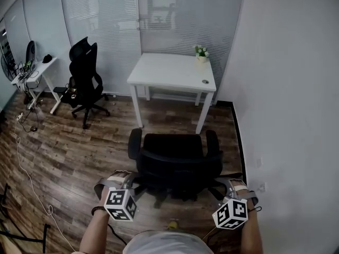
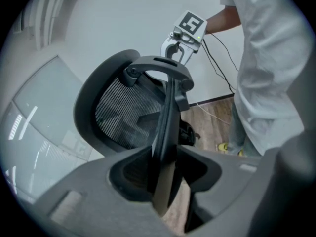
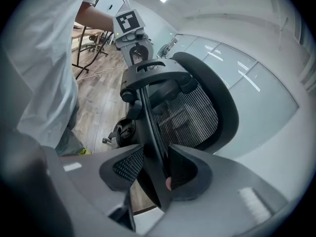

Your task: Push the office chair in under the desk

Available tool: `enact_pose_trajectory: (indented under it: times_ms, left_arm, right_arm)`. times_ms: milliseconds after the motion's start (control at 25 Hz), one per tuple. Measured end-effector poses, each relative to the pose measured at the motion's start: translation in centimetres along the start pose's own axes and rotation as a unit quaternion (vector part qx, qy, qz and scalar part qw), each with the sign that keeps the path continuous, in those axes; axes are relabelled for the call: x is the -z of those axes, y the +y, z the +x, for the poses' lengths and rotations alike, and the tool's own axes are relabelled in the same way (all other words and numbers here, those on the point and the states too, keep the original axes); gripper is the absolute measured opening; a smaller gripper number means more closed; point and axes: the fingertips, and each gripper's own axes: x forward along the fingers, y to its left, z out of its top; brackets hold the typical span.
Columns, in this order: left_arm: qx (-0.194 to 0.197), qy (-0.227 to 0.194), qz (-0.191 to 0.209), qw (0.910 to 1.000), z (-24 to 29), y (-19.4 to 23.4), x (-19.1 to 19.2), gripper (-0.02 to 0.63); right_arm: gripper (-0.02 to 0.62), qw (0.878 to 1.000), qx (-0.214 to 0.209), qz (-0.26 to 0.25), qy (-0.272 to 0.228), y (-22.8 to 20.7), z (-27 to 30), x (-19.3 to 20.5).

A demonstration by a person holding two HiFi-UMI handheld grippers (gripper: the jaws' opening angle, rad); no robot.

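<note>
This is a small office. Glass partition walls (image 1: pixel 42 20) with blinds (image 1: pixel 106 15) enclose a white surface (image 1: pixel 169 70), a black office chair (image 1: pixel 175 155) and wood flooring (image 1: pixel 69 147).

office chair (image 1: pixel 175 160): black, mesh back, upright, facing desk | desk (image 1: pixel 172 70): white, just ahead

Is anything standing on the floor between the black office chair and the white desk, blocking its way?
Nothing visible does. The wooden floor between the office chair and the desk is bare, and the space between the desk's legs looks open.
</note>
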Motion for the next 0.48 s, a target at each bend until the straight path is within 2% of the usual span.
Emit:
enact_pose_trajectory:
  times_ms: [480]
  left_arm:
    - [-0.008,0.0,-0.001,1.0,5.2,11.0,3.8,0.155]
  right_arm:
    - [0.149,1.0,0.015,0.001,-0.009,-9.1,8.5,-1.7]
